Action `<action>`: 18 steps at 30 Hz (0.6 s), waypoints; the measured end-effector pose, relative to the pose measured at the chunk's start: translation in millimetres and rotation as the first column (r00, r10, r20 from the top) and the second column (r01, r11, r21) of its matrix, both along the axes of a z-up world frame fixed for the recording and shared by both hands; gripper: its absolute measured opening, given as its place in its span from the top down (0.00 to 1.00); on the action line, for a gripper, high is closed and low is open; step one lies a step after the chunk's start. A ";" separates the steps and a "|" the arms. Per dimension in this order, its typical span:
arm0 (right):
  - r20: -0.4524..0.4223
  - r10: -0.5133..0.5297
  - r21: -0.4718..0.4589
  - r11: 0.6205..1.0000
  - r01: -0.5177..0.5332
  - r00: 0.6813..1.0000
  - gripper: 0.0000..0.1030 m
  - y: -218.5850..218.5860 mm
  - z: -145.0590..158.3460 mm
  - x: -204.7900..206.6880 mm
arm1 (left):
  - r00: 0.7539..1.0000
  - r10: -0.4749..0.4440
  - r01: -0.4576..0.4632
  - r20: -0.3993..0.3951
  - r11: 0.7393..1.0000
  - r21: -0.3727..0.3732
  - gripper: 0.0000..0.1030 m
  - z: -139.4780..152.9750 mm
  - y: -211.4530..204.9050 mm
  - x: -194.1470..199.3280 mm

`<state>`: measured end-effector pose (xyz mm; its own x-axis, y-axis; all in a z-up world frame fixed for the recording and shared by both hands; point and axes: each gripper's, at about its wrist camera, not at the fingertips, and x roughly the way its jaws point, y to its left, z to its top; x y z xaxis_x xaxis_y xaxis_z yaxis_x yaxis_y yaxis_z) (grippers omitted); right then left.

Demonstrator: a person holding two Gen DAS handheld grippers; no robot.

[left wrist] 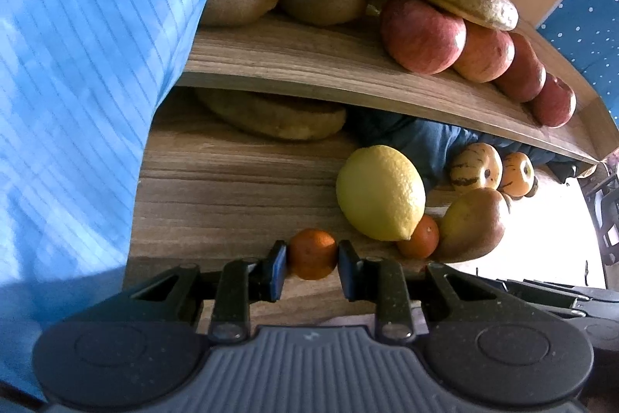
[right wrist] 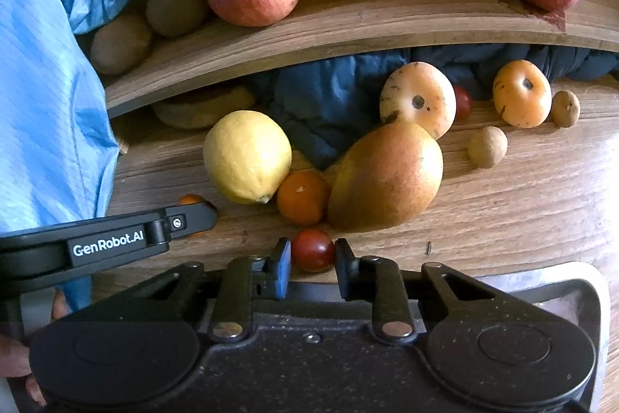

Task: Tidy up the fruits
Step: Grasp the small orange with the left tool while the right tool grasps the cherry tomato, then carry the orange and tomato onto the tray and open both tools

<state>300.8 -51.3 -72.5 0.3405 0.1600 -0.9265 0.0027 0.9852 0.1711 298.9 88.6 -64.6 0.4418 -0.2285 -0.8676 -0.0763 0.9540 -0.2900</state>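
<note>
Both grippers are clamped: left gripper on a small orange, right gripper on a cherry tomato, low on the wooden table near the lemon. Grasping done; next, lift each gently toward the shelf.

We see daylight entering from the right of the left wrist view, where a patch is blown out to plain white. The space under the wooden shelf lies in deep shadow, and strong fisheye bending curves its edge in both views. Colours look saturated, with focus soft near the corners.
</note>
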 end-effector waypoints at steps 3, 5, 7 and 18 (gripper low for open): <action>0.018 0.009 0.016 1.000 -0.010 1.000 0.75 -0.1 6.3 -4.3 | 1.000 -0.002 0.002 0.013 1.000 0.002 0.71 5.0 -1.9 -6.1; 0.031 0.016 0.026 1.000 -0.017 0.999 0.75 -1.4 11.8 -8.8 | 1.000 -0.007 0.007 0.021 1.000 0.004 0.71 9.1 -3.6 -11.4; 0.042 0.025 0.039 0.999 -0.027 0.999 0.75 -2.6 17.4 -14.9 | 0.999 -0.012 0.012 0.029 1.000 0.003 0.71 13.2 -5.7 -17.6; 0.087 0.150 0.063 0.986 -0.156 0.985 0.75 -1.0 34.9 -58.4 | 0.999 -0.003 0.003 0.045 1.000 0.001 0.71 25.7 -16.6 -61.6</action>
<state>242.4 -52.3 -37.6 0.3810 0.2786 -0.8816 -0.1640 0.9588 0.2321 237.3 72.0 -39.0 0.4798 -0.2294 -0.8469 -0.0597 0.9544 -0.2924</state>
